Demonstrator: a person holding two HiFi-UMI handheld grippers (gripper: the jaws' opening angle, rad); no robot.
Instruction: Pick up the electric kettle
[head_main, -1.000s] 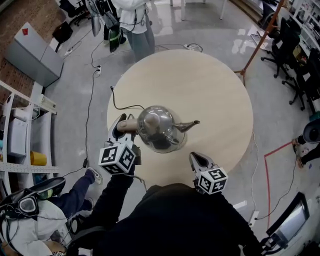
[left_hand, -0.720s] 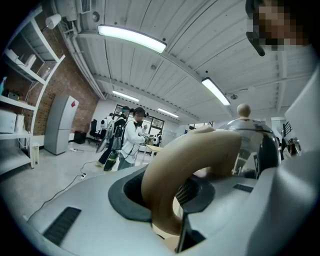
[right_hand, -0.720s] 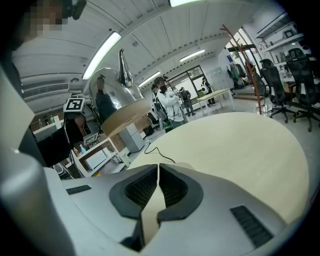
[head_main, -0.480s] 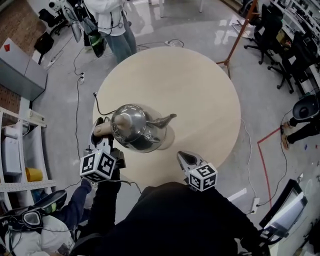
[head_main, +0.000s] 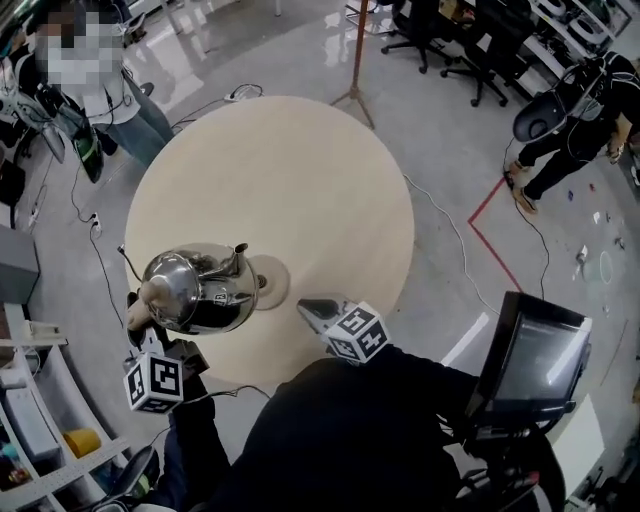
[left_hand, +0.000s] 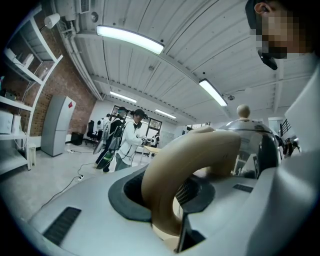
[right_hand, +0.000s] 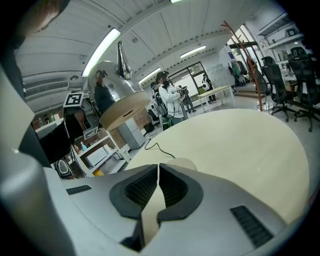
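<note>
The steel electric kettle (head_main: 195, 290) with a beige handle hangs over the near left rim of the round table (head_main: 300, 170). Its round beige base (head_main: 268, 280) lies on the tabletop beside it. My left gripper (head_main: 138, 315) is shut on the kettle's handle (left_hand: 185, 165), which fills the space between the jaws in the left gripper view; the kettle's body (left_hand: 252, 142) rises behind it. In the right gripper view the kettle (right_hand: 117, 92) shows from below, lifted above the base (right_hand: 176, 163). My right gripper (head_main: 312, 310) is over the table's front edge, shut on nothing.
A black cord (right_hand: 159, 148) trails off the table's left side. A person (head_main: 95, 75) stands beyond the table's far left. A monitor (head_main: 530, 360) is at my right, shelving (head_main: 30, 440) at my left, office chairs (head_main: 450, 30) further back.
The kettle has come up off its base, which now shows bare on the table beside it. The head view has swung, so table and kettle sit further left. The right gripper stays shut.
</note>
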